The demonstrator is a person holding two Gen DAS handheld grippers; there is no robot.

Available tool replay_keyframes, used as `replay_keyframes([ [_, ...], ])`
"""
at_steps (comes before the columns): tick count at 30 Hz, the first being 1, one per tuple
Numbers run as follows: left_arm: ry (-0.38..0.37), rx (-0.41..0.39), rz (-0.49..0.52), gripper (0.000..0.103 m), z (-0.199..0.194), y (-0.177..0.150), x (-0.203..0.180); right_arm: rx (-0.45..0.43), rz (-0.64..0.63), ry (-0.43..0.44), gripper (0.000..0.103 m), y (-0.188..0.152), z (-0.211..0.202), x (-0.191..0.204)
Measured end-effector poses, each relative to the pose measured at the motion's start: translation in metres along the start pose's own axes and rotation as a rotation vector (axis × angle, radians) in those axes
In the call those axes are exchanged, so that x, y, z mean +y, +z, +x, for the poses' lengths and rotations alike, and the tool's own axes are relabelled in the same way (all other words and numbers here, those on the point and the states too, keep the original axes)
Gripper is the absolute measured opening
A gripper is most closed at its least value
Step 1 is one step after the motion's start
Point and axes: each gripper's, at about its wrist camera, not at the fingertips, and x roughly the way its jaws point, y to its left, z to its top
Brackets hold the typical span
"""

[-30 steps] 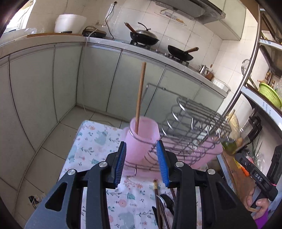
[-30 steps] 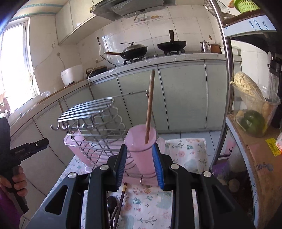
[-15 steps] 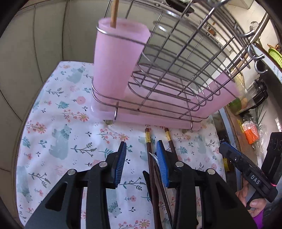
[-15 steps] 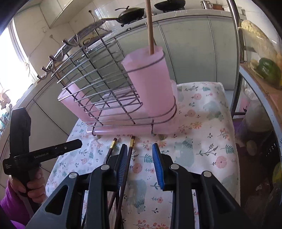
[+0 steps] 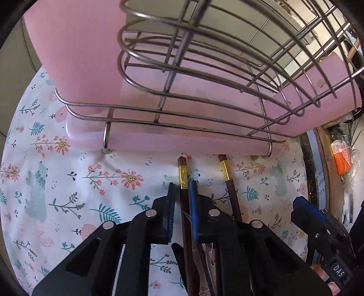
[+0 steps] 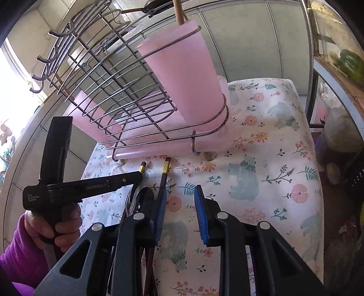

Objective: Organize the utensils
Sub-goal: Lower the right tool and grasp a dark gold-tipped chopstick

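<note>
Two dark chopsticks with gold bands lie on the floral cloth in front of the wire rack. My left gripper straddles the left chopstick. Its jaws are closing; the right pad touches the stick and a sliver of gap shows at the left pad. The other chopstick lies just to its right. My right gripper is open and closing slightly, with only cloth between its pads; a chopstick runs under its left finger. A pink cup in the rack holds a wooden stick.
Spoons lie beside the chopsticks, under the left gripper's nose. A hand in a purple sleeve holds that gripper. A shelf with a bagged green pepper stands at the cloth's right edge. Cabinet fronts are behind the rack.
Both grippers have dropped toward the cloth and tipped downward, close to the rack's base. The left jaws have narrowed around a chopstick; the right jaws have narrowed a little.
</note>
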Motion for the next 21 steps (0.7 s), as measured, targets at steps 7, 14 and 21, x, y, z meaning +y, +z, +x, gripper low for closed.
replay_keyframes([
  [7,-0.026,-0.013,-0.048,0.007,-0.012,0.004,0.026,0.056,0.010,0.036,0.024,0.006,0.018,0.005],
  [14,0.001,-0.047,-0.068,0.007,-0.040,0.000,0.055,0.126,0.017,0.038,0.023,0.017,0.045,0.017],
  [21,0.028,-0.032,-0.065,0.007,-0.050,-0.003,0.080,0.206,0.000,-0.018,0.023,0.023,0.080,0.026],
])
